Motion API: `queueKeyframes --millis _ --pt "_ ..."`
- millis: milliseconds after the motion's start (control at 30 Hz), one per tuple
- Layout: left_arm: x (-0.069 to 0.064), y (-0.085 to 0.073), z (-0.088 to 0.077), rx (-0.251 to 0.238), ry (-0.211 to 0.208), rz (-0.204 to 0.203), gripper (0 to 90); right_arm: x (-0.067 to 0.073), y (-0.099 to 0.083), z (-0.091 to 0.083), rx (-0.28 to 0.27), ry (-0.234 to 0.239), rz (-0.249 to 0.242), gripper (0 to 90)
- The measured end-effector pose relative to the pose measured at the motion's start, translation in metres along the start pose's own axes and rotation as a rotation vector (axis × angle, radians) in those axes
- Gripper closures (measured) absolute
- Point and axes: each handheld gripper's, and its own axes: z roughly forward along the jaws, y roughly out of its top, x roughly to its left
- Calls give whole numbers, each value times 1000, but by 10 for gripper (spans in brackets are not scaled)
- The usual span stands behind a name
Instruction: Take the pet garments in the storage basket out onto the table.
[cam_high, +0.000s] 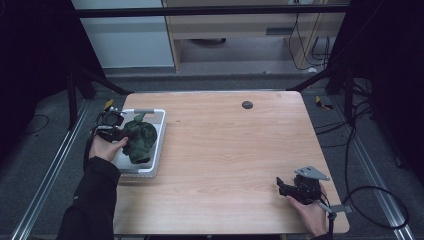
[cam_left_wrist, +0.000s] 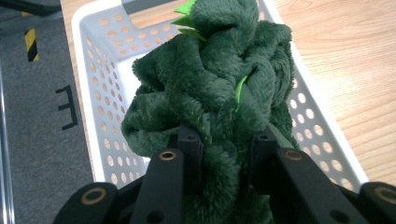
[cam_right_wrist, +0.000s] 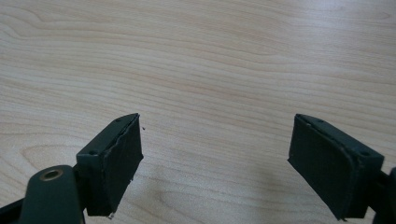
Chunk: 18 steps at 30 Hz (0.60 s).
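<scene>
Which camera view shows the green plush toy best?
The left gripper view: the toy is close, its fuzzy folds clear, pinched by the left gripper above the basket. The high view shows it small and dark. The right gripper view looks at the table.

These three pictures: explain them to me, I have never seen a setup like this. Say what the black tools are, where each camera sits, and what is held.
A person works at a wooden table, holding a two-jaw gripper in each hand. One camera looks down from above; one rides on each gripper.

The left gripper is clamped on a dark green plush toy, held over a white perforated basket at the table's left edge.

The right gripper is open over bare wood, holding nothing.
</scene>
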Motion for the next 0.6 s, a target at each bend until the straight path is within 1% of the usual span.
queueKeyframes --millis 33,67,300,567,600 --pt "0 0 0 0 0 0 721 0 0 0 0 0 0 171" --pt "-1 0 -4 -4 4 10 721 0 0 0 -1 0 -1 171" --pt "0 0 -12 -14 15 18 720 0 0 0 -3 -1 -1 171" --pt "4 -1 -25 -42 22 16 721 0 0 0 -3 -1 0 171" --pt "4 -1 -29 -50 22 21 720 0 0 0 -3 -1 -1 171"
